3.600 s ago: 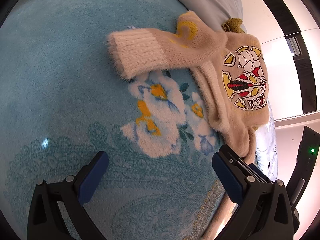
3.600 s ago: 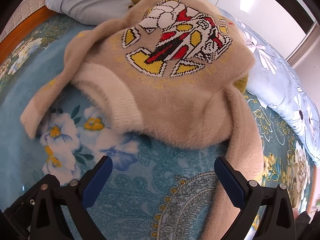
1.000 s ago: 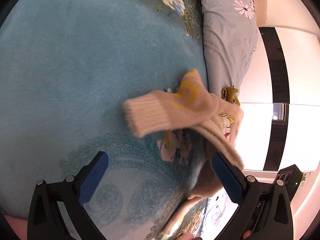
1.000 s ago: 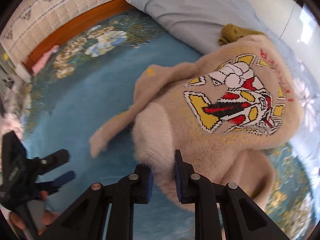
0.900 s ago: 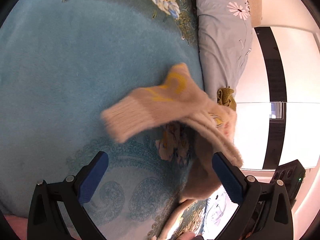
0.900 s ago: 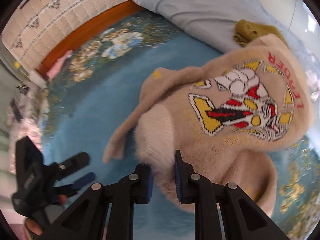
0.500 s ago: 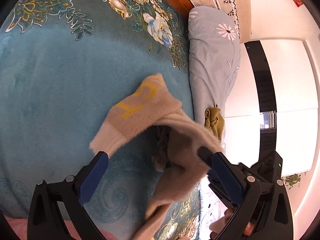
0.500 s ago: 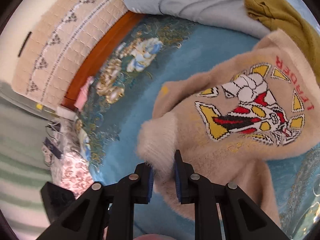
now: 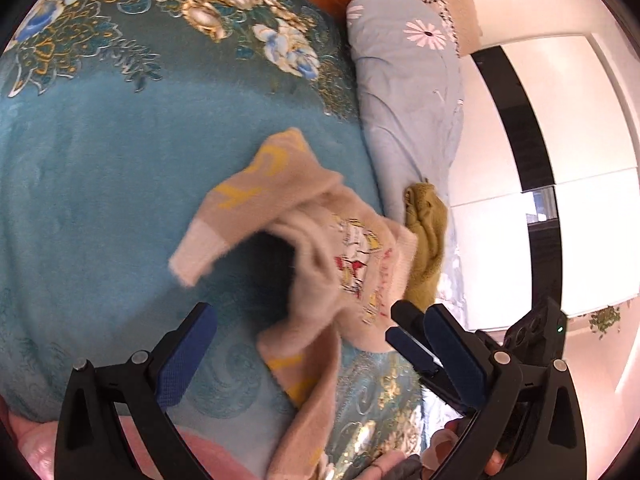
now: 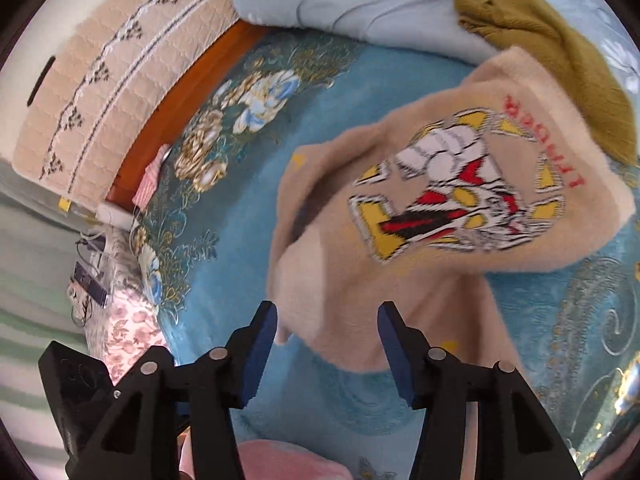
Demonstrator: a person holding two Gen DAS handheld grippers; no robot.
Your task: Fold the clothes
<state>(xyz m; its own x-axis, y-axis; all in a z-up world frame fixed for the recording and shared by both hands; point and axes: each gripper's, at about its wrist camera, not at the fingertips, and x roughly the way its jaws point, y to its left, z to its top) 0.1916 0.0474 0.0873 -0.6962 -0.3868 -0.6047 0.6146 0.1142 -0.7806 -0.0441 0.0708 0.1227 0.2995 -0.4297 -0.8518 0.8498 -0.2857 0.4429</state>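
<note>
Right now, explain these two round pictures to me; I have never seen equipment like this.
A person holds one two-fingered tool in each hand; a wide-angle camera on each looks forward along it, hence the round pictures. One picture is from the left tool, the other from the right tool. The black arms with blue pads are the fingers. On the teal flowered blanket is a rumpled beige sweater with a robot design; behind it are a pale blue pillow and an olive-green garment. Both tools are open: nothing is held, though the sweater's edge sits between the right tool's fingers.
</note>
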